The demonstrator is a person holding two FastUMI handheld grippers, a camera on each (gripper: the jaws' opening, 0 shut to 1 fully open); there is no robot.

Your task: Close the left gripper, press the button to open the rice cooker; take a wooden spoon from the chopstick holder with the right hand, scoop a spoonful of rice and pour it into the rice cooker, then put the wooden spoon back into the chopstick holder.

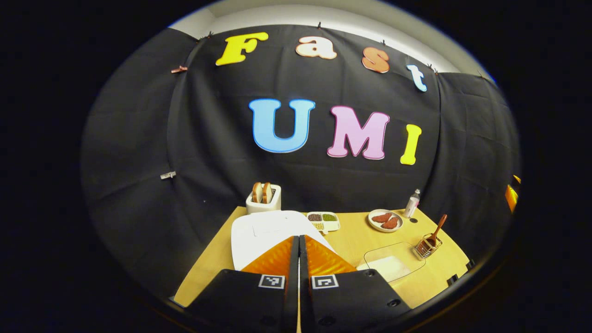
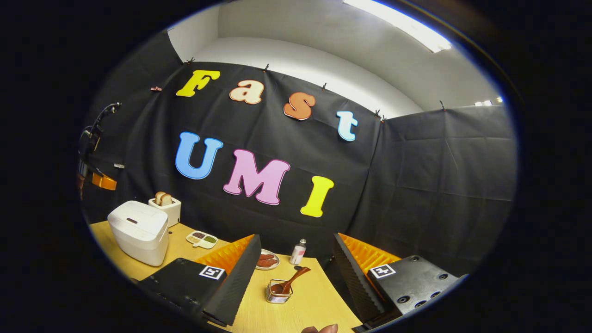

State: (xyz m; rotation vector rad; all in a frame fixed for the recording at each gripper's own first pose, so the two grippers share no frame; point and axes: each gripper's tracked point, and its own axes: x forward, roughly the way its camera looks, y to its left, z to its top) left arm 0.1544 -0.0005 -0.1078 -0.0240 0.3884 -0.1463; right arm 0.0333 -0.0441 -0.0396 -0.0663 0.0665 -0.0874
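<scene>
The white rice cooker (image 1: 266,231) stands with its lid down just below and ahead of my left gripper (image 1: 298,239), whose fingers are pressed together with nothing between them. In the right gripper view the rice cooker (image 2: 138,231) sits at the table's left. The wire chopstick holder (image 2: 277,293) with the wooden spoon (image 2: 290,281) leaning in it stands on the table between and beyond the fingers of my right gripper (image 2: 297,240), which is open and holds nothing. The chopstick holder (image 1: 428,246) and spoon (image 1: 437,230) sit at the right, near a clear container of rice (image 1: 391,264).
On the wooden table (image 2: 305,305) stand a toaster with bread (image 1: 263,196), a divided dish of grains (image 1: 323,221), a plate with reddish pieces (image 1: 385,220) and a small bottle (image 1: 411,203). Black cloth walls close in the back and sides. Fingertips of a hand (image 2: 319,329) show at the bottom edge.
</scene>
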